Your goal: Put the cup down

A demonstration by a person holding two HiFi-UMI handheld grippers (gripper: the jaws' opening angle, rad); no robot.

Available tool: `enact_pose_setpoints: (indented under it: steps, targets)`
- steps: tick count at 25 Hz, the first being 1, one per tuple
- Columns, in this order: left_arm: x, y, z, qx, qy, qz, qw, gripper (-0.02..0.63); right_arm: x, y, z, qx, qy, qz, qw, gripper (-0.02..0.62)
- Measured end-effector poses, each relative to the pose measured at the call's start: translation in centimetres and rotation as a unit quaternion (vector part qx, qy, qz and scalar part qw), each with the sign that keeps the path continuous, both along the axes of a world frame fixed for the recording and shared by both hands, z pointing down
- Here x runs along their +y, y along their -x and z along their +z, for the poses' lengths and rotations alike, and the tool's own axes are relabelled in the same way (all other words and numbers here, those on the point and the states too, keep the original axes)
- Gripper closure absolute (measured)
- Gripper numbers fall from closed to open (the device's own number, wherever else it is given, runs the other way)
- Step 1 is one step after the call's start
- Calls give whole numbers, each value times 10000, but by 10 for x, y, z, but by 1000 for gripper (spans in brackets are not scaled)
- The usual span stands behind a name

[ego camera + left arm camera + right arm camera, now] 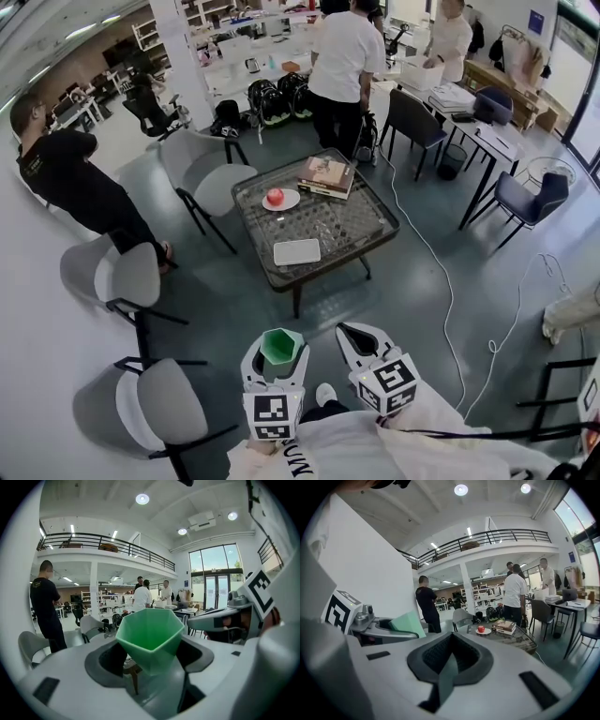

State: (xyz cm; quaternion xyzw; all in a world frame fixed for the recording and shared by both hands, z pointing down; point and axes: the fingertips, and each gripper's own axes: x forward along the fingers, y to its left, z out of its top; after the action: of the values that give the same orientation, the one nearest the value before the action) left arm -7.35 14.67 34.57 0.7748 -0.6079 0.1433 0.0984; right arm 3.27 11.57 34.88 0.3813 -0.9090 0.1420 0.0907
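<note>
The fingers (108, 660) of my left gripper (150, 657) are clamped on a green cup (150, 632), one dark pad pressed against each side of its angular wall. The cup sits upright between them with its open mouth facing up, and I cannot see anything inside it. From the head view the left gripper (278, 354) holds the cup (281, 343) in the air above the grey floor (234, 300), close in front of my body and well short of the counter (373, 236). Just to its right, my right gripper (352, 334) has its fingers (461, 656) pressed together with nothing between them, the two dark pads meeting in a closed seam. It is level with the left one and apart from it. Ahead stands the glass-topped counter on dark legs. On it a red apple (275, 196) rests on a white plate (287, 203) near the far left corner, a stack of books (327, 175) lies just to the right of the plate, and a flat white tablet (296, 251) lies near the front edge. Grey chairs (221, 184) stand to the left of the counter, a white cable (441, 274) trails over the floor on the right, and people stand beyond.
</note>
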Motion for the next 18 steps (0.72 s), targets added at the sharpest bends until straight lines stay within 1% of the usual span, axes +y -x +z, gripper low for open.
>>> enact_pose_setpoints:
  steps: [6, 10, 18]
  targets:
    - [-17, 21, -2, 15, -9, 78, 10000, 276, -16, 19, -3, 44, -17, 82, 10000, 591]
    - [-23, 31, 3, 45, 13, 74, 10000, 276, -20, 30, -3, 110, -30, 56, 9999, 591]
    - [-35, 41, 14, 109, 84, 21, 9999, 276, -31, 34, -2, 204, -49, 89, 9997, 591]
